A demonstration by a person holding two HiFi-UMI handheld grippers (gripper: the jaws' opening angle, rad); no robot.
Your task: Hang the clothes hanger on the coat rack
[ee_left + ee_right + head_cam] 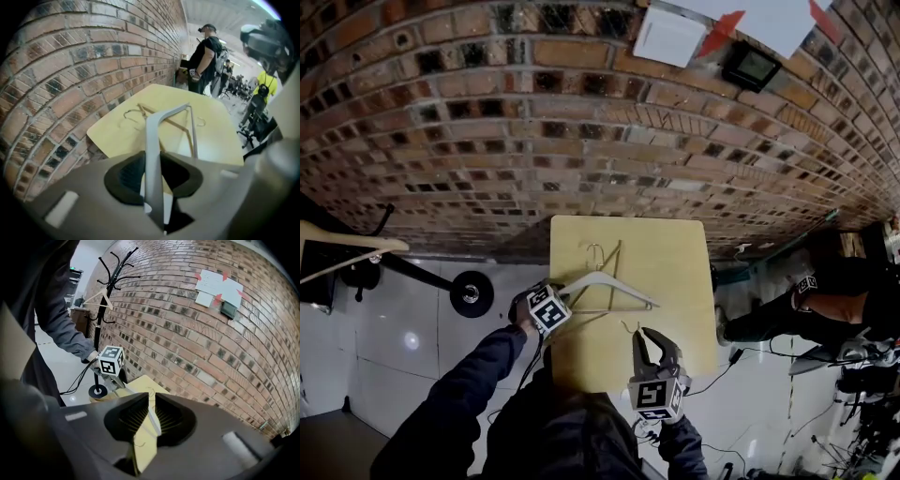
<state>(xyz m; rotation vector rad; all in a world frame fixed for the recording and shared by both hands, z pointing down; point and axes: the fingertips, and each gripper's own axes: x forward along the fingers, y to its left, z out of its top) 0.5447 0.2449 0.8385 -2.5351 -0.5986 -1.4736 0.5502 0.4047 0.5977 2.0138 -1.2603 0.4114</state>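
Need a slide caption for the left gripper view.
Left gripper grips a grey hanger over the yellow table beside a brick wall.

wall [581, 112]: red-brown bricks, pale lines | table [675, 253]: light yellow | hanger [152, 140]: grey-white | rack [483, 302]: black | wood hanger [366, 241]: light brown | cube [549, 310]: black and white squares | floor [403, 319]: shiny white | sleeve [459, 403]: dark blue | paper [670, 36]: white, red tape | far top [267, 82]: bright yellow

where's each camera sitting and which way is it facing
head view: on the head, facing steeply down at the yellow table; both sleeves, left gripper, right gripper show.
left gripper view: along its jaws, clamped on the white hanger, across the table.
right gripper view: past its jaws toward the coat rack; left arm shows.
shared: table, brick wall.
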